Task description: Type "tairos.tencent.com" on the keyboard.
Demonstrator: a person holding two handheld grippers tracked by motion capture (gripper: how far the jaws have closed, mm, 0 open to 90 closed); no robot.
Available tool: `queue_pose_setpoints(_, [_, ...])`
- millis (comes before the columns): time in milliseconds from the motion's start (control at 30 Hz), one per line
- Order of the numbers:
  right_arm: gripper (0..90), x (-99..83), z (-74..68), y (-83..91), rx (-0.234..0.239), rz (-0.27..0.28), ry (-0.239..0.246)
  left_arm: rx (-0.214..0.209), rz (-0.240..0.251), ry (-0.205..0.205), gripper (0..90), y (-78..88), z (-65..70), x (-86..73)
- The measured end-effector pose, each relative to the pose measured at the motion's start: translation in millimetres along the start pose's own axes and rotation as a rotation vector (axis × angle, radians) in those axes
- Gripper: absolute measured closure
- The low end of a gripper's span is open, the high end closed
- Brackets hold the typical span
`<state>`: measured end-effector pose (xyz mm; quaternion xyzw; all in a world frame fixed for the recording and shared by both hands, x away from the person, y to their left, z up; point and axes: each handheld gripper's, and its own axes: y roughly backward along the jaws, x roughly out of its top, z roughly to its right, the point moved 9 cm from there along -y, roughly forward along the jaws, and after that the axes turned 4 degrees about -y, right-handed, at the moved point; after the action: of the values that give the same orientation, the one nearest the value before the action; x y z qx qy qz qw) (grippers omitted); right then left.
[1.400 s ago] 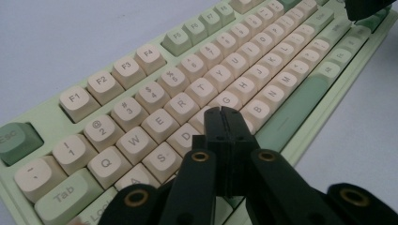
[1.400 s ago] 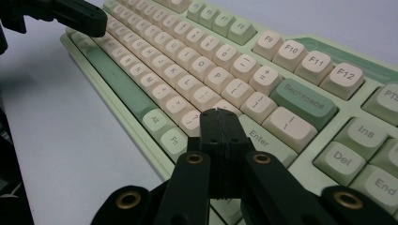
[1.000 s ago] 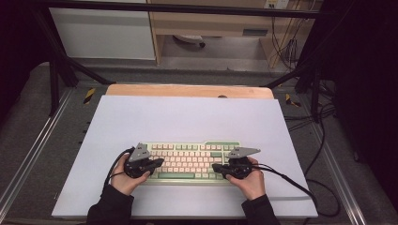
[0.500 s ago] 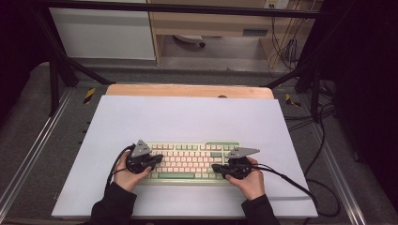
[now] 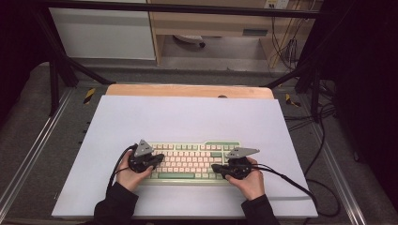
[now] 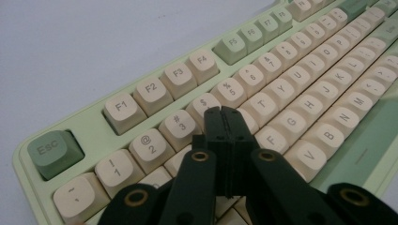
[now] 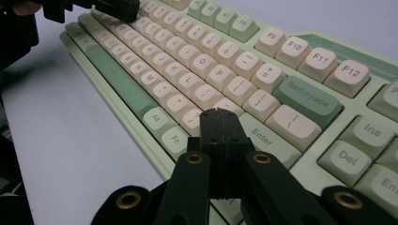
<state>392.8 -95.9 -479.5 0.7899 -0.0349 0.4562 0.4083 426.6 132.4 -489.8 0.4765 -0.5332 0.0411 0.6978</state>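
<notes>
Both our black two-jaw grippers, left and right, are pressed together, empty, poised like fingertips over the pale green, cream-keyed plastic keyboard, probably for pressing keys.

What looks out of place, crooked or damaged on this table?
Nothing stands out. The keyboard lies flat and square on the white mat, with every key that shows in place. The left gripper and right gripper sit over it, jaws closed.
</notes>
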Motion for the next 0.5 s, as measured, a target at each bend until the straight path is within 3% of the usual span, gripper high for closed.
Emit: queue_pose_setpoints(500, [90.0, 0.3, -2.2, -1.1, 0.004, 0.002, -0.007, -0.029, 0.026, -0.018, 90.0, 21.9, 6.0, 0.6])
